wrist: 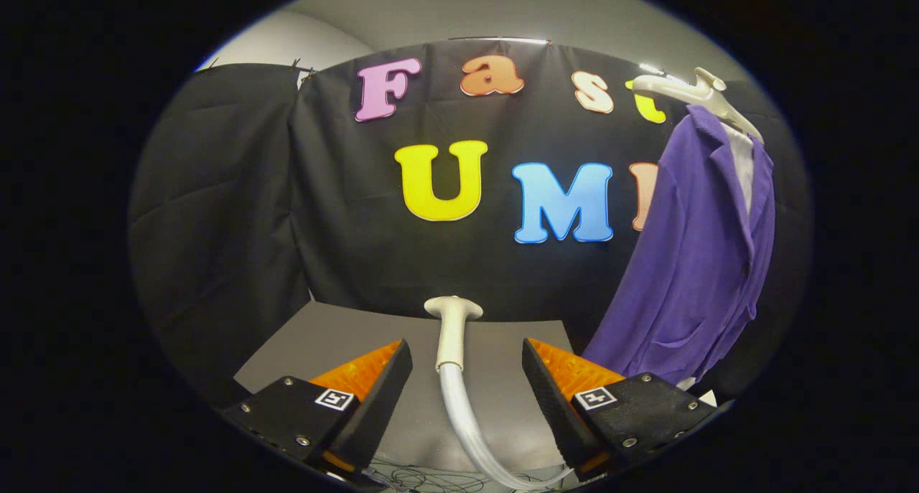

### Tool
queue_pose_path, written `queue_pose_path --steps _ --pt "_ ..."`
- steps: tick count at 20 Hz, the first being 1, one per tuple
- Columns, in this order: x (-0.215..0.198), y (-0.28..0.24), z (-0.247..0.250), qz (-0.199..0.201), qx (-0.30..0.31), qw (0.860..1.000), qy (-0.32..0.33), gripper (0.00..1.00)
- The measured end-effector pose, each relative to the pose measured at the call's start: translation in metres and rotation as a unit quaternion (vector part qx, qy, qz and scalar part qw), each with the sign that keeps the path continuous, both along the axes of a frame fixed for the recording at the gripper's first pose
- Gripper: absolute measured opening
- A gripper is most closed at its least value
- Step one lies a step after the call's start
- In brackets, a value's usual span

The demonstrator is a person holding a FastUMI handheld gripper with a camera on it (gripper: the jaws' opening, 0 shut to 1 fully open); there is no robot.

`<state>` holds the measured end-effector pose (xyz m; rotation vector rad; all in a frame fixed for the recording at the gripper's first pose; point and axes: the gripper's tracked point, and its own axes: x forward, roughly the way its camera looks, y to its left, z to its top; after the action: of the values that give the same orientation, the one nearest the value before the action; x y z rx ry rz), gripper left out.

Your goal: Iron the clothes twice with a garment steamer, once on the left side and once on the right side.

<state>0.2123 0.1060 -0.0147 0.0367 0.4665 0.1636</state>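
The jaws of the gripper (467, 378) stand wide apart, holding nothing; the steamer head (452, 331) lies between them on the grey tabletop (316, 342), its hose (467, 425) trailing back. Beyond the right jaw, past the tabletop's far right corner, a purple jacket (696, 263) hangs on a pale hanger (693, 91)

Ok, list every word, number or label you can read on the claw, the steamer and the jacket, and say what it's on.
Readable text: none.
Claw: a square black-and-white marker on each side, a coded pattern, not words.
Garment steamer head, between the open claw's fingers and not touched by them: no label visible.
Purple jacket on its hanger: no label visible.
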Motion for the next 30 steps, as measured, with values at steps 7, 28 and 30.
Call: queue_pose_path --steps 7,28,30 --pt "0.076 0.033 -0.071 -0.018 0.02 0.989 0.147 0.96" --pt "0.119 0.035 -0.141 -0.079 -0.018 0.975 0.206 0.44" --pt "0.119 0.033 -0.141 -0.079 -0.015 0.979 0.189 0.4"
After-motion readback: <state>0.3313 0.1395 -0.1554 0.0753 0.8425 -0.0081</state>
